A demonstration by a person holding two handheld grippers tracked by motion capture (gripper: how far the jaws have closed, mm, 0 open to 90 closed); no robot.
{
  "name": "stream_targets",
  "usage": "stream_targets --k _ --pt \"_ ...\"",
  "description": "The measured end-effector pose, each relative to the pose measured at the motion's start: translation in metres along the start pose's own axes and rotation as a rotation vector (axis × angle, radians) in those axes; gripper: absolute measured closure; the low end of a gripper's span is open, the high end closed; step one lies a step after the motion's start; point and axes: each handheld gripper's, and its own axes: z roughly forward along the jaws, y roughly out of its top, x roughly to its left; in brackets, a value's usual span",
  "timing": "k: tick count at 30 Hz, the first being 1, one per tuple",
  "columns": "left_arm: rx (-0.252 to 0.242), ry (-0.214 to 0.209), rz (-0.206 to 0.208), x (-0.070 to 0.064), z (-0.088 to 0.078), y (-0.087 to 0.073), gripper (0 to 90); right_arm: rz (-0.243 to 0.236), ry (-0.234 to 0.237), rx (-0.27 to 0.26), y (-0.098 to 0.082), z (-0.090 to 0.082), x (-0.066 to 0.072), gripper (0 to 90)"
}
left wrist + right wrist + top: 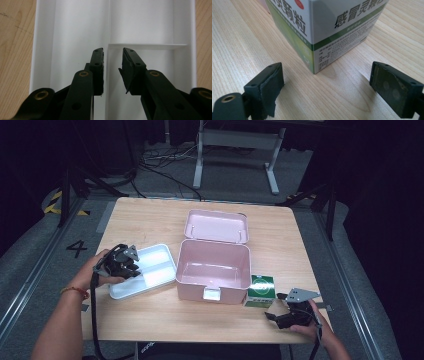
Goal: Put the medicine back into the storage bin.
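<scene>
An open pink case stands mid-table with its lid tipped back and its inside bare. To its left lies a white divided tray. My left gripper rests over the tray's near end; in the left gripper view its jaws stand a narrow gap apart, astride the tray's long divider, not pressing it. A green-and-white medicine box stands right of the case. My right gripper sits just before it, wide open, with the box's corner ahead of the jaws.
The wooden table has bare room behind the tray and along the front edge. A cross wall splits the tray's right half. A metal stand and cables lie on the floor beyond the table.
</scene>
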Motion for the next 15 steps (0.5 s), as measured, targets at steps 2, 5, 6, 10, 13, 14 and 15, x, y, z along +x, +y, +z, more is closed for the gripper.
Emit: stream_targets --k 2,5,6,10,13,14,15 --pt "-0.011 0.015 -0.005 -0.002 -0.005 0.0 69.3 0.0 0.0 0.0 0.0 0.0 0.0 12.3" --pt "-0.055 0.017 -0.03 -0.005 -0.013 0.001 60.5 0.001 0.001 -0.001 0.0 0.0 0.0 12.3" --pt "-0.065 0.02 -0.032 -0.006 -0.016 0.001 57.8 0.001 0.001 -0.001 0.0 0.0 0.0 12.3" --pt "-0.115 0.016 -0.019 -0.016 -0.025 0.004 47.3 0.001 0.001 -0.001 0.0 0.0 0.0 12.3" --pt "-0.151 0.021 -0.021 -0.025 -0.028 0.006 38.8 0.0 0.001 -0.001 0.0 0.0 0.0 12.3" --pt "-0.159 0.022 -0.026 -0.028 -0.028 0.007 35.2 0.001 0.001 -0.001 0.0 0.0 0.0 12.3" --pt "-0.16 0.036 -0.025 -0.032 -0.028 0.007 32.3 0.0 0.001 -0.001 0.0 0.0 0.0 12.3"
